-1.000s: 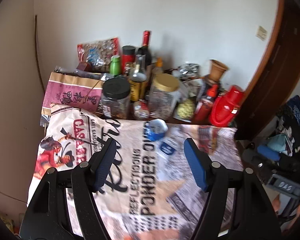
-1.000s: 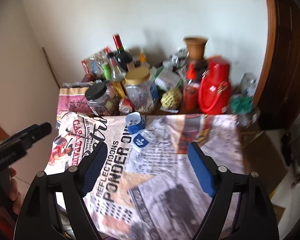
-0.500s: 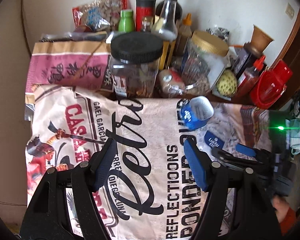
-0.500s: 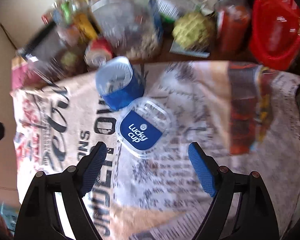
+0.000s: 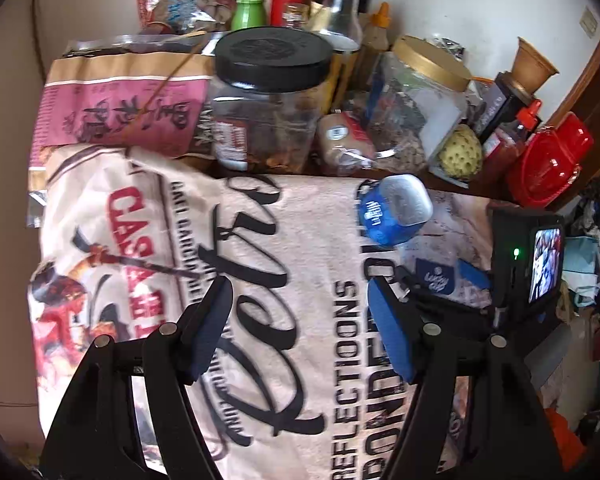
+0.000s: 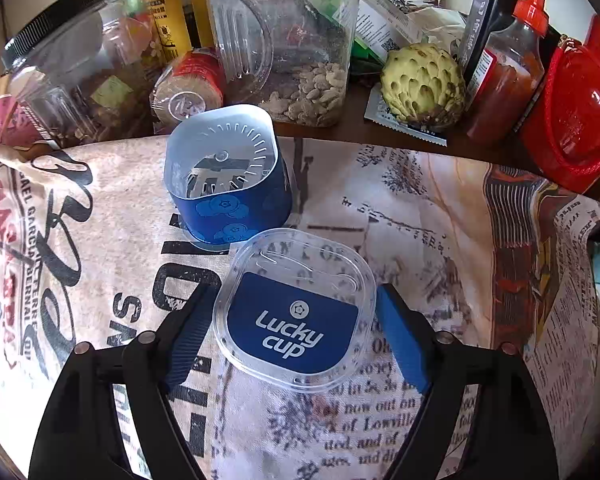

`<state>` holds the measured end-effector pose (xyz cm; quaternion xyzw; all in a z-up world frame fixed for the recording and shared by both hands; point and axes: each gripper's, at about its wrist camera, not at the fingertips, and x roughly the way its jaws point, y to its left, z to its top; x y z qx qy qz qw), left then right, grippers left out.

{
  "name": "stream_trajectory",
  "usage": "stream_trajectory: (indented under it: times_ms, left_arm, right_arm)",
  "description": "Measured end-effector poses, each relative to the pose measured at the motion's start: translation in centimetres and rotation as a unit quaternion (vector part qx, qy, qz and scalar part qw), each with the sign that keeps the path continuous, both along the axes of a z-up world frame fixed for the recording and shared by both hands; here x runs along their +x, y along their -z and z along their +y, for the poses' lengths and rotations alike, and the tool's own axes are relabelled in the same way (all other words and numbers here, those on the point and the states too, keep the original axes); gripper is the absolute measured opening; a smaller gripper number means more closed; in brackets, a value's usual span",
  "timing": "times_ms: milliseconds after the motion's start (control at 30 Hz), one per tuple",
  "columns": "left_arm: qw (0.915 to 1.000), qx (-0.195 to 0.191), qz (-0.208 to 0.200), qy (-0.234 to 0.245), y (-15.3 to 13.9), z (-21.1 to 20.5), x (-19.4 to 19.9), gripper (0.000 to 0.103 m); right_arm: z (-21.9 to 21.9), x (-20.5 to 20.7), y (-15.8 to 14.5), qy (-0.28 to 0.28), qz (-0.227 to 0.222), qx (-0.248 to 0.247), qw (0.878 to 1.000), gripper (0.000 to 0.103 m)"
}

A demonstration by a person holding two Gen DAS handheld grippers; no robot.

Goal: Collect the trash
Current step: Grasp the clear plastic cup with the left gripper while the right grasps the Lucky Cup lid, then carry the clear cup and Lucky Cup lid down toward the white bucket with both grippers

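An empty blue plastic cup (image 6: 228,178) stands on the printed tablecloth (image 6: 440,240). Its clear lid (image 6: 296,316) with a blue "Lucky cup" label lies flat in front of it. My right gripper (image 6: 296,324) is open, its blue fingers on either side of the lid, close to its edges. In the left wrist view the cup (image 5: 394,210) sits to the right and ahead, and the lid (image 5: 436,276) shows between the right gripper's fingers. My left gripper (image 5: 300,320) is open and empty over the cloth, left of the cup.
Behind the cloth stand a black-lidded jar (image 5: 268,96), a gold-lidded jar (image 5: 416,108), bottles, a red sauce bottle (image 6: 508,68), a red container (image 6: 576,112), a custard apple (image 6: 422,80) and a pink bag (image 5: 120,108). The table's right edge drops to clutter.
My right gripper has moved down and forward until its fingers bracket the lid. My left gripper has edged closer to the table.
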<state>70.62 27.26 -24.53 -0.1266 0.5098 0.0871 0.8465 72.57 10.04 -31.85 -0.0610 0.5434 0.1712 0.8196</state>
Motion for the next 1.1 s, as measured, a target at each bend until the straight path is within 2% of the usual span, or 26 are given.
stream_trajectory:
  times_ms: [67,133,300,467,600,733,900,933,1000,1100]
  left_arm:
    - [0.9999,-0.014,-0.004,0.006,-0.2,-0.4,0.8,0.069]
    - [0.9994,-0.029,-0.015,0.012,-0.4,-1.1,2.0,0.069]
    - [0.9977,-0.052,-0.015,0.042,0.8,-3.4,6.1,0.069]
    - [0.996,-0.076,0.01,0.047,3.2,-5.5,9.6,0.069]
    - [0.9977,-0.04,0.035,0.042,5.4,-6.8,11.8,0.069]
    - [0.998,-0.018,0.044,0.041,6.8,-7.5,13.3,0.069]
    - [0.9976,0.027,0.051,0.039,8.1,-8.4,14.3,0.069]
    - [0.9974,0.033,0.052,0.039,8.3,-8.5,14.4,0.064]
    - [0.9969,0.044,0.05,0.042,8.2,-8.9,14.3,0.063]
    - [0.9968,0.049,0.027,0.057,6.6,-10.0,13.3,0.063]
  right_arm:
    - [-1.7,-0.1,-0.8,0.008,0.017,0.034,0.999,0.078]
    - [-3.9,-0.1,-2.0,0.02,0.015,0.052,0.998,0.077]
    - [-9.3,-0.5,-5.0,0.046,-0.01,0.055,0.997,0.078]
    - [-13.4,-0.7,-6.4,0.078,-0.022,0.056,0.995,0.078]
    - [-16.4,-0.8,-6.9,0.103,-0.022,0.061,0.993,0.078]
    - [-14.7,-0.3,-6.3,0.12,-0.019,0.062,0.991,0.078]
    - [-15.2,-0.6,-6.1,0.134,-0.011,0.073,0.988,0.078]
    - [-15.4,-0.8,-6.2,0.134,-0.011,0.074,0.988,0.078]
    - [-15.7,-1.1,-6.6,0.134,-0.012,0.076,0.988,0.078]
    - [-16.4,-1.5,-7.4,0.132,-0.016,0.081,0.988,0.078]
